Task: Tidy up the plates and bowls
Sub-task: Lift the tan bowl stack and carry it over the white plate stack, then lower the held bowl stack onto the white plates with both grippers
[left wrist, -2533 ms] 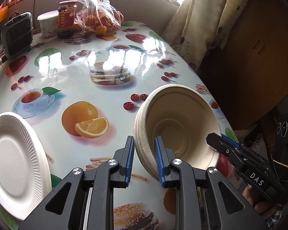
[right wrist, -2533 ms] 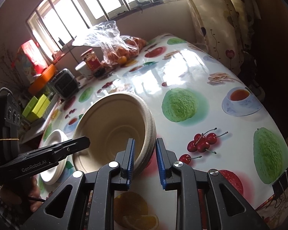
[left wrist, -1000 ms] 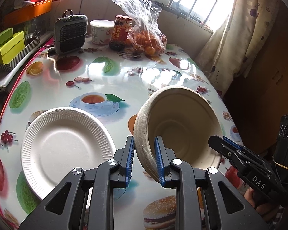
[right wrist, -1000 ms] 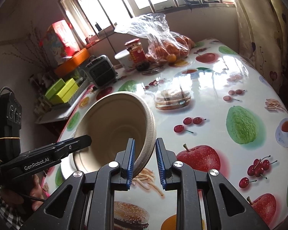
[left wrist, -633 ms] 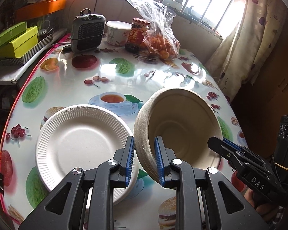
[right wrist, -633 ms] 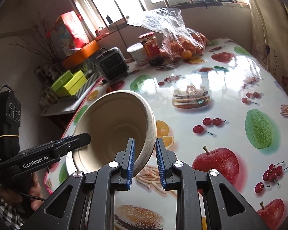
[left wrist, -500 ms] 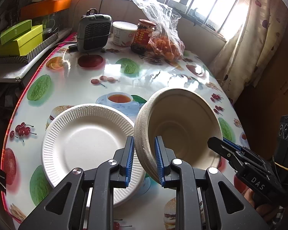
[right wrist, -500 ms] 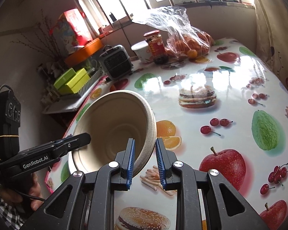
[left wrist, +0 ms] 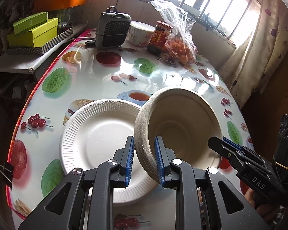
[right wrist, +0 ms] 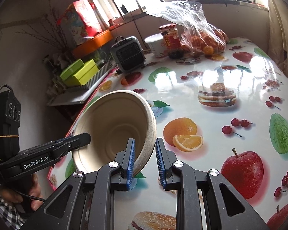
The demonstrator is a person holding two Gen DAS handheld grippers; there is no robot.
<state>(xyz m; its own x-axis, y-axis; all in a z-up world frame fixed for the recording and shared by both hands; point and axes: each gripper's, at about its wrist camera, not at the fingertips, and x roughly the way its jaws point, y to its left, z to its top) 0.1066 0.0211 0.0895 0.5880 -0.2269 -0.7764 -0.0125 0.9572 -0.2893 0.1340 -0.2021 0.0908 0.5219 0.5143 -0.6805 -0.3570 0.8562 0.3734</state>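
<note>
A stack of beige pulp bowls [left wrist: 180,124] is held in the air between both grippers. My left gripper [left wrist: 143,161] is shut on its left rim. My right gripper [right wrist: 144,160] is shut on its right rim; the bowl stack also shows in the right wrist view [right wrist: 113,130]. A white ribbed paper plate [left wrist: 98,143] lies on the fruit-print table [left wrist: 86,80], just below and left of the bowls. Part of the plate is hidden behind the bowls and the left fingers. The right gripper shows in the left wrist view [left wrist: 226,147], the left gripper in the right wrist view [right wrist: 76,141].
At the far end stand a grey mini heater [left wrist: 113,30], a white tub [left wrist: 140,33], a red-lidded jar [left wrist: 159,37] and a bag of oranges [left wrist: 180,46]. Green boxes [left wrist: 32,30] sit on a side shelf. A binder clip [left wrist: 3,170] grips the left table edge.
Both grippers have carried the bowl stack leftward across the table, from beside the printed orange to over the right part of the white plate. Both grips stayed shut.
</note>
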